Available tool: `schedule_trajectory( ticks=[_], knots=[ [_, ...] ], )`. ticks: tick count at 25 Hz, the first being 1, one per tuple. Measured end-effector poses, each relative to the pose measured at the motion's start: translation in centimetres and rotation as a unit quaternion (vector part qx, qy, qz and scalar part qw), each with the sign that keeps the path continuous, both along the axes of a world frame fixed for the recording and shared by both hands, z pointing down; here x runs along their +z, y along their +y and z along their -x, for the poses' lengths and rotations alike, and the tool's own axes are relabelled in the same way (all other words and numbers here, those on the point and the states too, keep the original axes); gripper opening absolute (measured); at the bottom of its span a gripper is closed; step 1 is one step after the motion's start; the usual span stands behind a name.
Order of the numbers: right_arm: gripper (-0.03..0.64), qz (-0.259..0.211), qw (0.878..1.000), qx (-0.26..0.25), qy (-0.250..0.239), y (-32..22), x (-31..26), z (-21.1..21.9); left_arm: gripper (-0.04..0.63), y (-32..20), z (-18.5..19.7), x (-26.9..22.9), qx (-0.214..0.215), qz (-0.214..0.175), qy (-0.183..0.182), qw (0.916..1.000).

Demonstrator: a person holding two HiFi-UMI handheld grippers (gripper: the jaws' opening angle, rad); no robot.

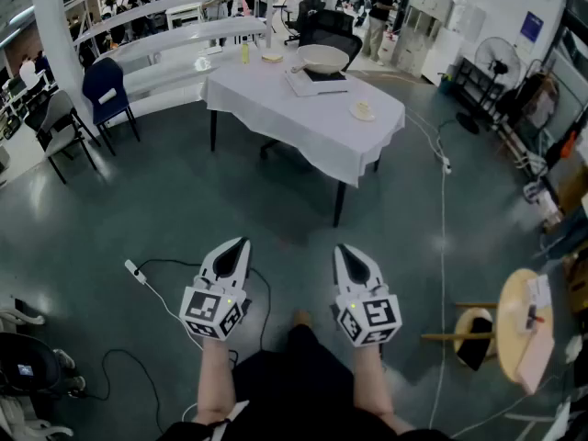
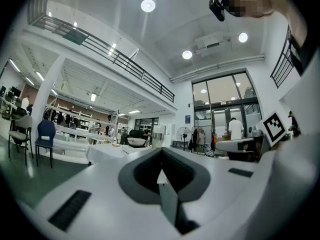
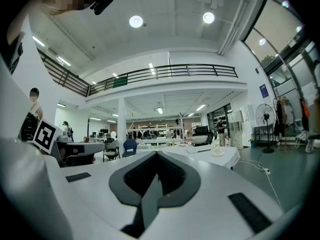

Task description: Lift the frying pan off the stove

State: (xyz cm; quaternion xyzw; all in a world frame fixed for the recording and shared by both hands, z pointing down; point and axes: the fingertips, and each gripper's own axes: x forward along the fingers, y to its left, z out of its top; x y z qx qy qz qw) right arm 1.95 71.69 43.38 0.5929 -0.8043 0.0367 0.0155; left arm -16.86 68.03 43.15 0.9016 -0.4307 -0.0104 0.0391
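A pale frying pan [image 1: 322, 58] sits on a flat stove [image 1: 317, 82] on the white-clothed table [image 1: 276, 108], far ahead across the floor. Both grippers hang low in front of the person, well short of the table. My left gripper [image 1: 243, 243] and right gripper [image 1: 341, 249] are side by side, level, jaws shut with nothing between them. In the left gripper view the pan [image 2: 136, 141] is small and distant beyond the shut jaws of the left gripper [image 2: 161, 176]. The right gripper view shows the pan [image 3: 202, 140] far off past the shut right gripper [image 3: 155, 179].
A small plate [image 1: 362, 110] lies near the table's right corner. Blue chair [image 1: 107, 88] and grey chair [image 1: 57, 122] stand at left. A round wooden table [image 1: 524, 329] and stool [image 1: 473, 333] are at right. Cables [image 1: 442, 200] and a power strip [image 1: 135, 270] lie on the floor.
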Motion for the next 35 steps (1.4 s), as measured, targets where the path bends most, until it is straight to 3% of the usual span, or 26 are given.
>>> schedule_trajectory(
  ticks=[8,13,14,16,18,19,35],
  knots=[
    [0.005,-0.002,1.0,0.005,-0.015,1.7,0.2,0.4,0.006,1.8,0.2,0.3,-0.006,-0.005,-0.016,0.9998],
    [0.01,0.008,1.0,0.001,-0.029,1.9,0.8,1.1,0.008,1.7,1.1,1.2,-0.011,0.015,-0.011,0.9998],
    [0.044,0.014,0.999,-0.003,-0.036,1.8,1.0,1.1,0.008,1.5,1.4,1.4,-0.017,0.02,-0.008,0.9996],
    [0.25,0.025,0.999,-0.012,-0.046,1.2,1.5,0.8,0.038,1.0,1.6,1.6,-0.027,0.028,0.002,0.9993],
    [0.264,0.031,0.998,-0.012,-0.048,0.4,2.0,0.3,0.215,0.2,1.5,2.1,-0.031,0.036,0.009,0.9989],
    [0.265,0.031,0.998,-0.011,-0.047,-0.1,2.3,0.1,0.227,-0.4,1.5,2.4,-0.036,0.038,0.012,0.9985],
    [0.316,0.04,0.997,-0.005,-0.062,-19.5,2.4,-5.2,0.29,-18.5,-2.1,1.2,-0.073,0.028,0.017,0.9968]
  ],
)
